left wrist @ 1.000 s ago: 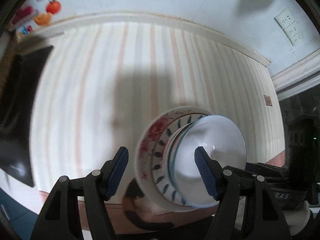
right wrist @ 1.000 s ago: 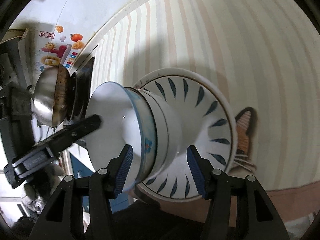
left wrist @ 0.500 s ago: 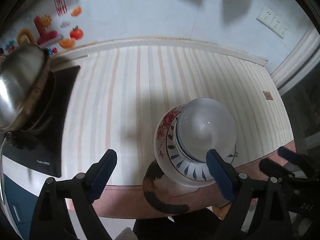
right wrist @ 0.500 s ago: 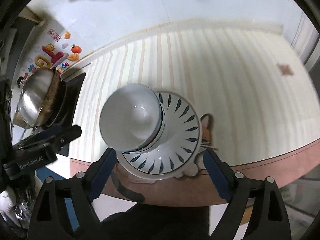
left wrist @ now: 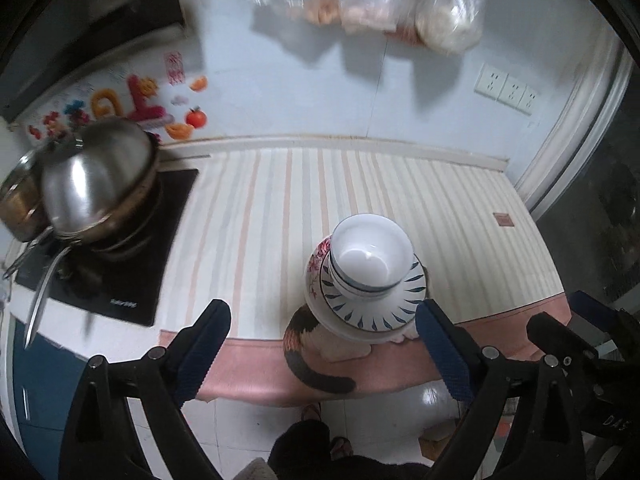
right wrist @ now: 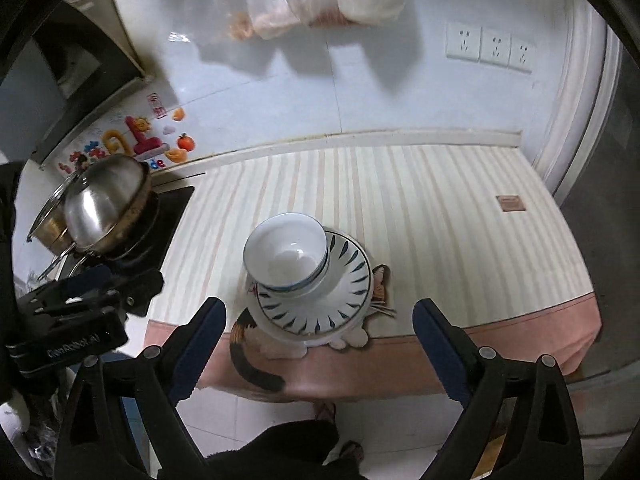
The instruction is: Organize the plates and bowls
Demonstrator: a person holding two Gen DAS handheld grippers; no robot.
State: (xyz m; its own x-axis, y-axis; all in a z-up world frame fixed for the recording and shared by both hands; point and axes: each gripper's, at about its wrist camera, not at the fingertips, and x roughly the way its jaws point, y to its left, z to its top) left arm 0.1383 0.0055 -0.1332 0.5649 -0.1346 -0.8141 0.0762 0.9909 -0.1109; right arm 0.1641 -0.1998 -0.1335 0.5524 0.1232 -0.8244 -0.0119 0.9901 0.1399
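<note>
A stack of dishes stands near the front edge of the striped counter (left wrist: 260, 216). White bowls (left wrist: 370, 254) sit nested on a blue-leaf patterned plate (left wrist: 360, 312), over a plate with red flowers (left wrist: 316, 268). In the right wrist view the bowls (right wrist: 286, 256) sit on the leaf plate (right wrist: 344, 300). My left gripper (left wrist: 322, 350) is open and empty, held back above the counter's front edge. My right gripper (right wrist: 320, 344) is open and empty, likewise held back from the stack.
A steel wok (left wrist: 96, 184) and pot sit on a black cooktop (left wrist: 132, 280) at the left. Plastic bags (left wrist: 400, 4) hang on the wall, sockets (left wrist: 506, 90) at the right. A cat-print mat (left wrist: 316, 352) lies under the stack. Floor tiles lie below the counter edge.
Both grippers have pulled back and up from the stack and opened wide. The dishes stay where they stood on the counter.
</note>
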